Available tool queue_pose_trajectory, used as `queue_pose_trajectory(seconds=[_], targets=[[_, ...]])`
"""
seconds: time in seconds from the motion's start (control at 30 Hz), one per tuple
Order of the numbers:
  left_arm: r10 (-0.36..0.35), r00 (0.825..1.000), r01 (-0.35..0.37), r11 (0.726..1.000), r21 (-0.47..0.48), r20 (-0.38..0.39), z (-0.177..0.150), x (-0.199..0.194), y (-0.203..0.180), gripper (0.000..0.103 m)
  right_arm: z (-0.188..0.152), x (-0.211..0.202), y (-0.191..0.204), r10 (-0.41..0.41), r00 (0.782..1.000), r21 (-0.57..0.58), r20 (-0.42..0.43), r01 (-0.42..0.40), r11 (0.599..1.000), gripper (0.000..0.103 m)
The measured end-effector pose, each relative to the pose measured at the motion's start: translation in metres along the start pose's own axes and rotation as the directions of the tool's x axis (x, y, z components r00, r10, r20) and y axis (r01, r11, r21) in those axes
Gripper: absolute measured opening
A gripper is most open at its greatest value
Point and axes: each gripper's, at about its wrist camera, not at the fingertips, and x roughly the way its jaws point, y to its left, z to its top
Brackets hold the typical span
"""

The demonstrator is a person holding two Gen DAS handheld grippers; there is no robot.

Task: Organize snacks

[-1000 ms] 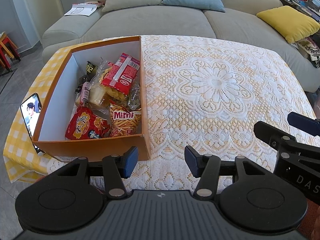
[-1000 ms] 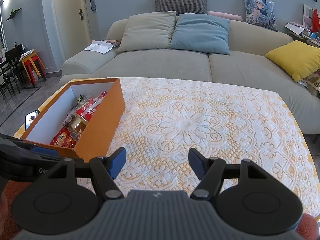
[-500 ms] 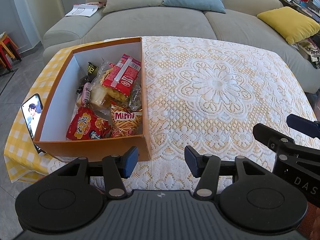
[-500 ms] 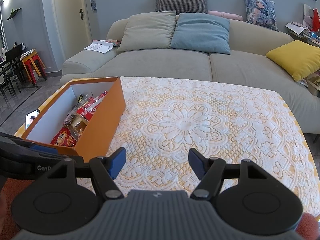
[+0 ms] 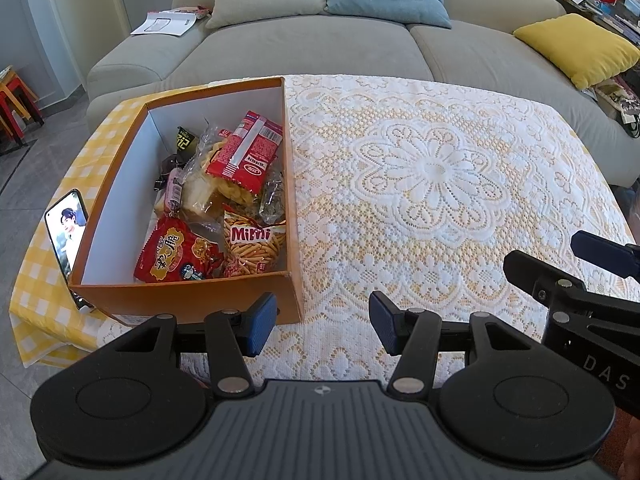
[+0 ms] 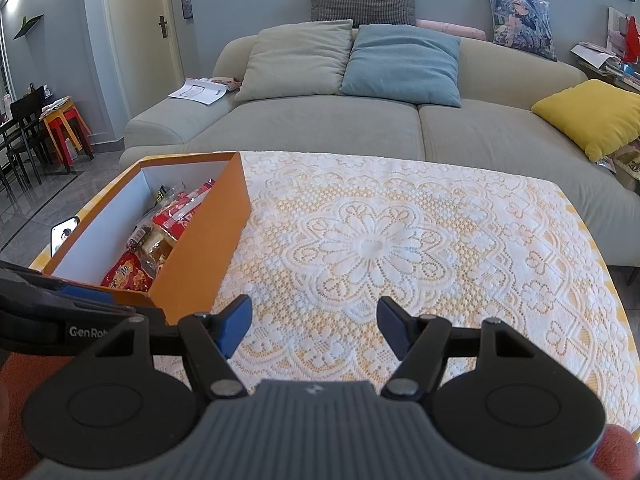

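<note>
Left tool point(image 5: 322, 322) drifted slightly toward box point(image 5: 188, 304) | snacks point(image 5: 224, 208) all piled inside it, table point(image 5: 440, 184) bare of packets | both tools apart, empty, right tool point(image 6: 314, 326) beside | reach in from above, pinch one packet's edge.

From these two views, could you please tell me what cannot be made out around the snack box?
- Lower snacks in the orange box: left wrist view, buried under the Mimi bag and red packet.
- Most box contents: right wrist view, hidden by its near wall.
- Phone: lower end behind the box.
- Small black packet: print too small.
</note>
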Motion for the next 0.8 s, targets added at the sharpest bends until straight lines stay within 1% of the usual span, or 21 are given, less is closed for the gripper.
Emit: queue_pose_trajectory(seconds=[0.63, 0.8], targets=[[0.013, 1.000, -0.014, 1.000, 0.010, 0.015, 0.0009, -0.0031, 0.0031, 0.063, -0.0030, 0.0014, -0.0006, 0.000, 1.000, -0.001, -0.003, 0.000, 1.000, 0.068], [0.050, 0.998, -0.050, 0.999, 0.016, 0.034, 0.0007, -0.0044, 0.0030, 0.063, -0.0056, 0.0020, 0.0001, -0.001, 1.000, -0.003, -0.005, 0.001, 1.000, 0.068]])
